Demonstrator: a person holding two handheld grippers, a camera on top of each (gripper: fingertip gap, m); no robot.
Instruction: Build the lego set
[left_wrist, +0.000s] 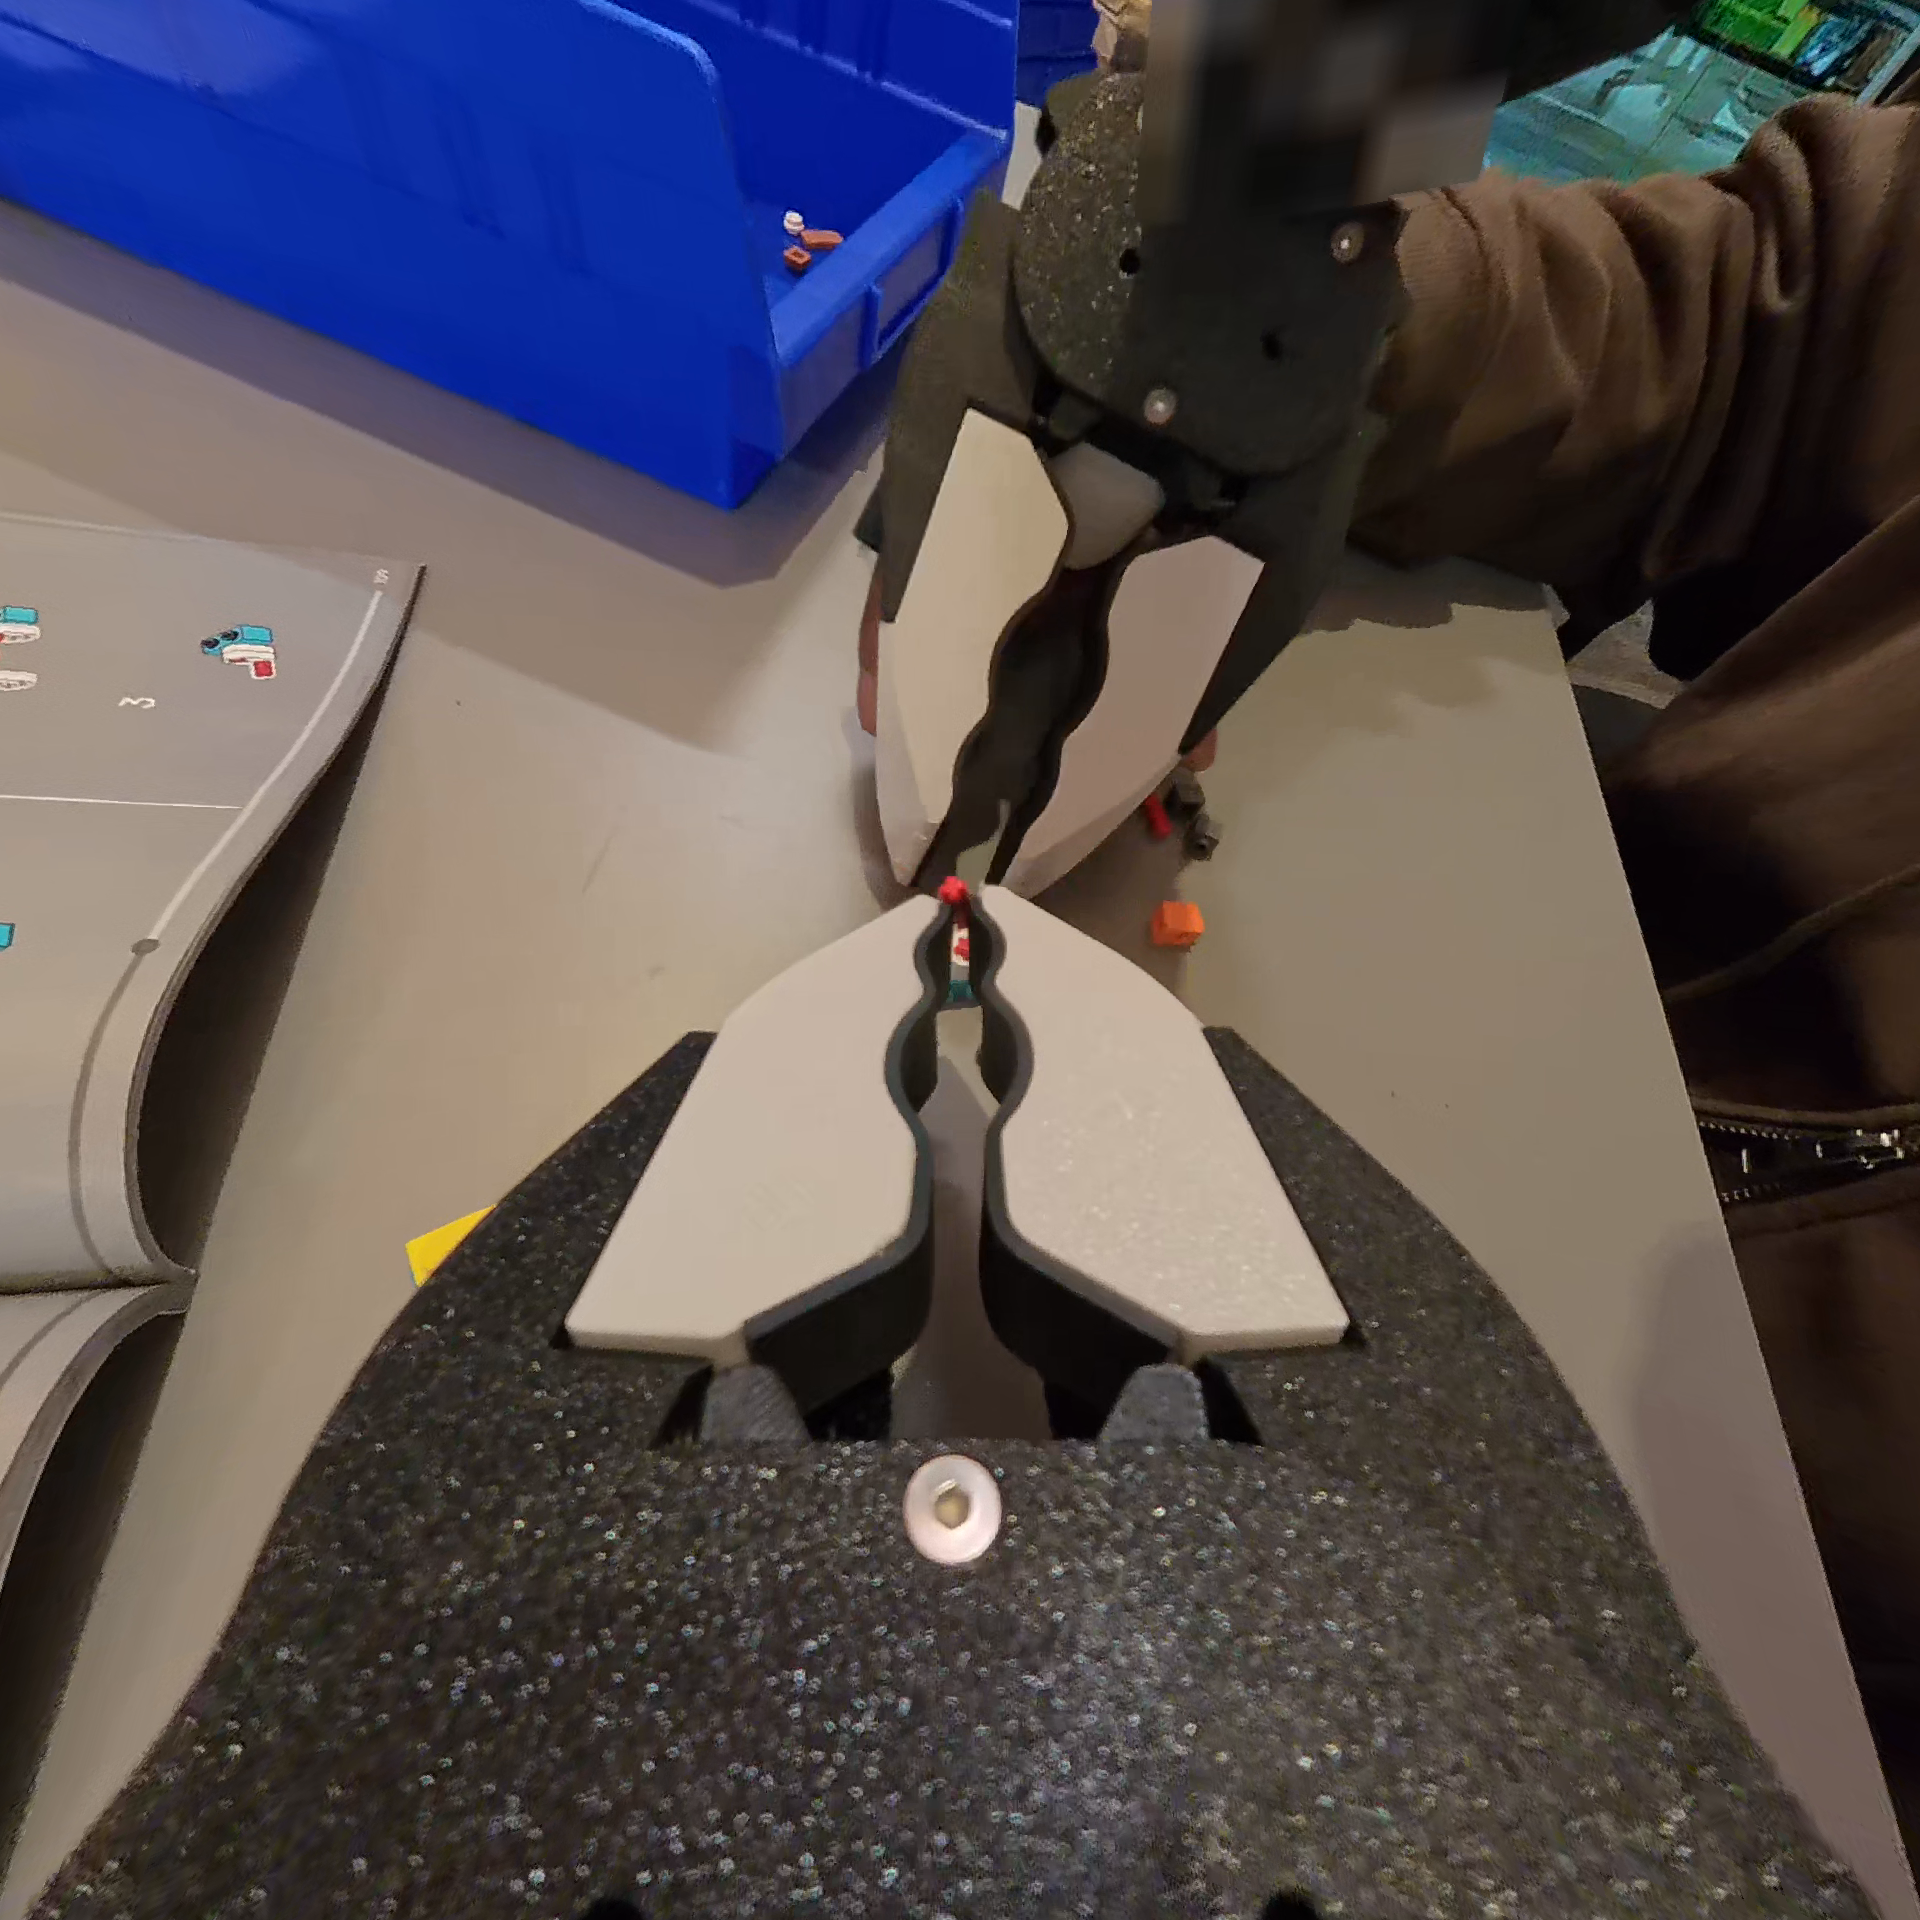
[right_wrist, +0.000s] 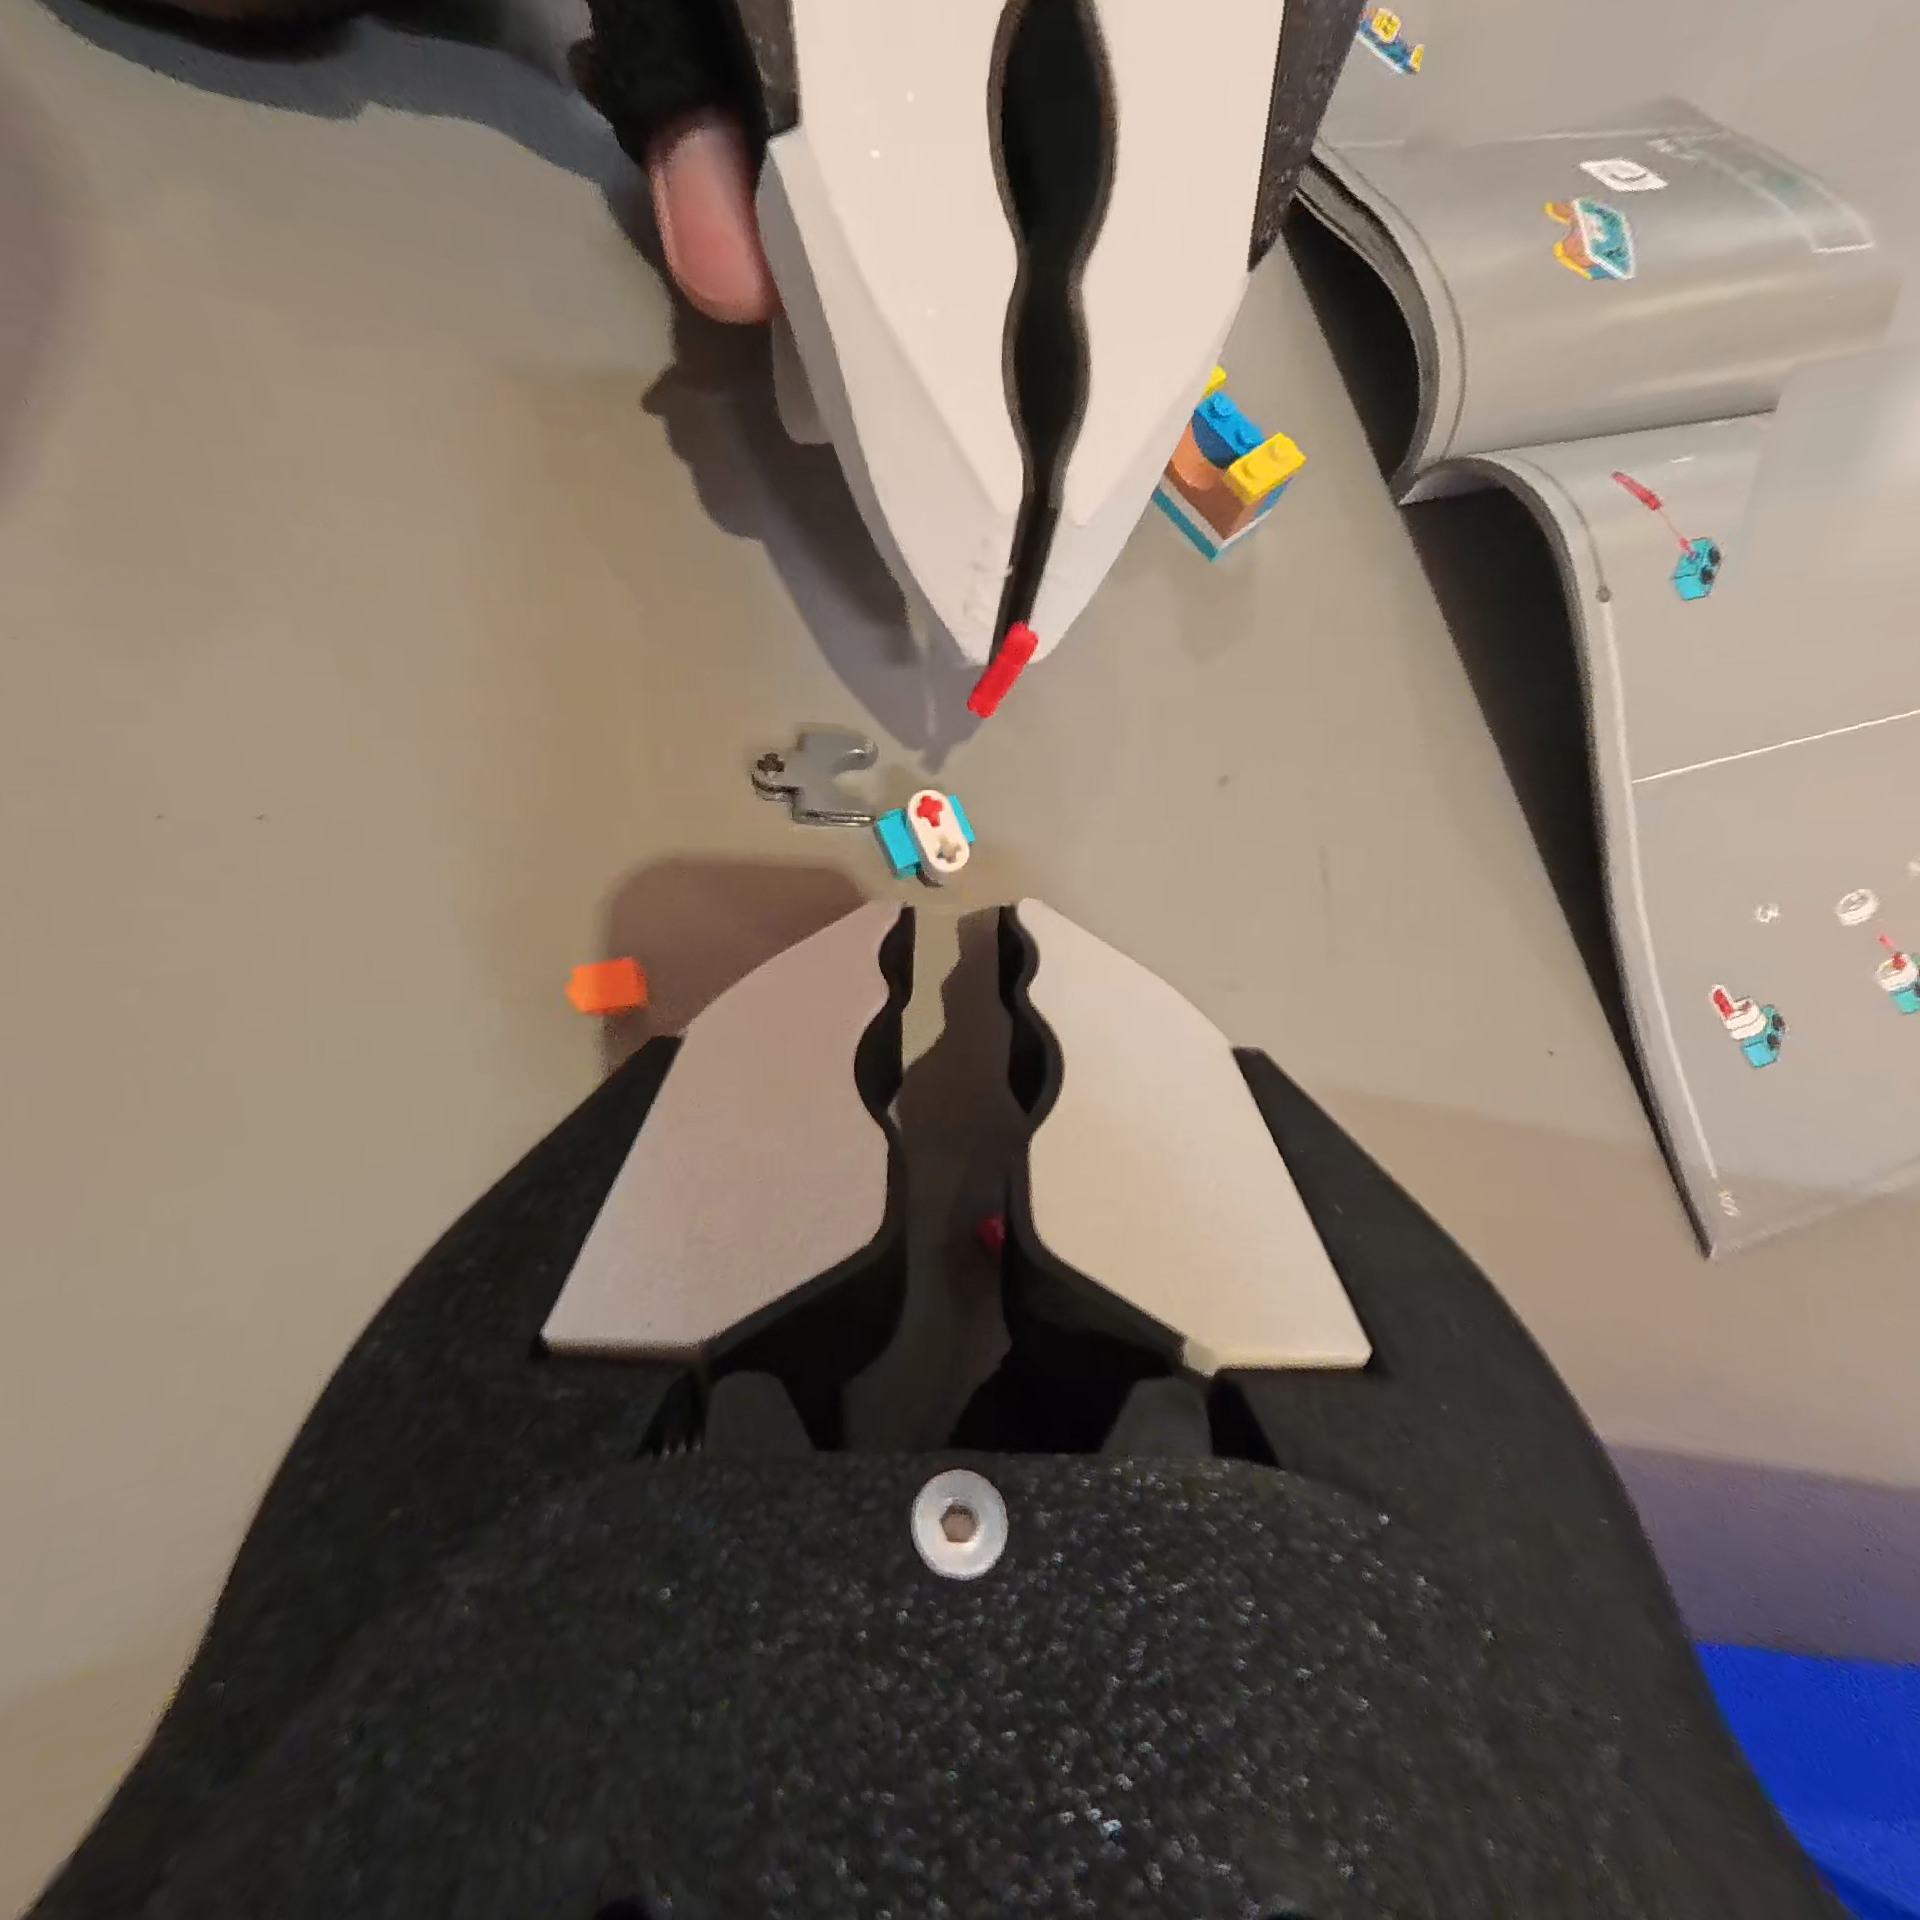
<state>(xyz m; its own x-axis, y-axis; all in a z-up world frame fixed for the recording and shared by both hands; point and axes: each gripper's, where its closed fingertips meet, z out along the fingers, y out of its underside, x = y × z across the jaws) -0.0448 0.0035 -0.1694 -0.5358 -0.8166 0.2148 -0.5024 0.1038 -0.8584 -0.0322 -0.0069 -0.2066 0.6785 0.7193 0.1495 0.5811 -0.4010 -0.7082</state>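
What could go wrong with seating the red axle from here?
1. The left gripper pinches the red axle only at its very tip, tilted; it may twist or slip.
2. The teal-and-white piece lies loose on the table; the right gripper is open, not bracing it, so pressing may skid it.
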